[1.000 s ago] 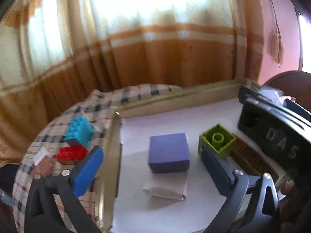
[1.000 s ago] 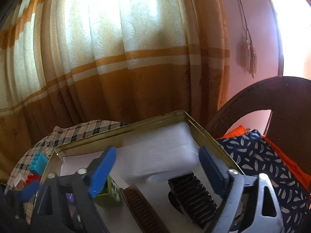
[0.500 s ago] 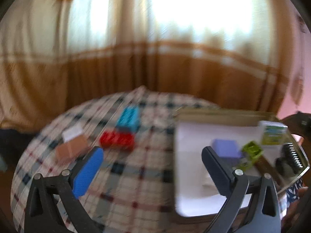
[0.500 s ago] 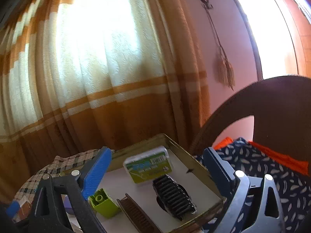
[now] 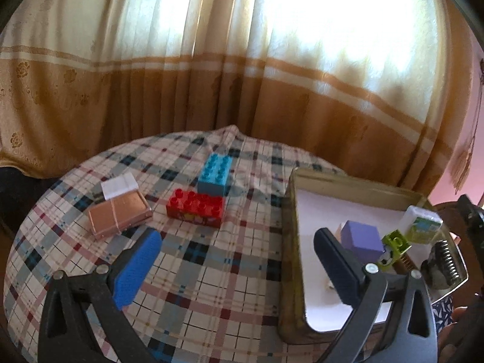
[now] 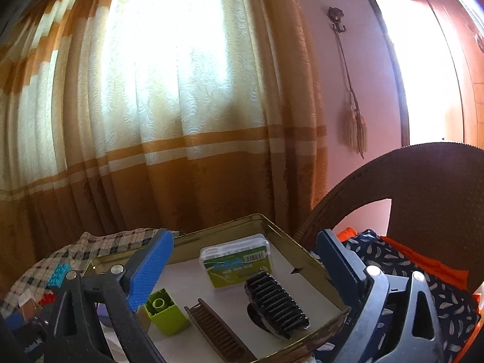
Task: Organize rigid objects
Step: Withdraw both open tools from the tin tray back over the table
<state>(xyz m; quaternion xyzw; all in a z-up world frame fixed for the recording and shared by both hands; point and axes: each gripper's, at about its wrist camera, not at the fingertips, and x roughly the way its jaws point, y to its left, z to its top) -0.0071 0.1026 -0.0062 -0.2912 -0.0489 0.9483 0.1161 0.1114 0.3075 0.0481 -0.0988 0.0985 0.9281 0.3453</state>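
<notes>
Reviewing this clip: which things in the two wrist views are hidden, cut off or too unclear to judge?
- Purple block: left wrist view, near side behind the left gripper finger.
- Brown comb: right wrist view, near end cut by the bottom edge.
- Red brick: right wrist view, mostly behind the right gripper.
- Label on the green-and-white box: print too small to read.

Glossy plastic bricks (image 5: 195, 207) on matt checked cloth (image 5: 211, 272); dull metal tray (image 5: 290, 242) w/ paper liner.
</notes>
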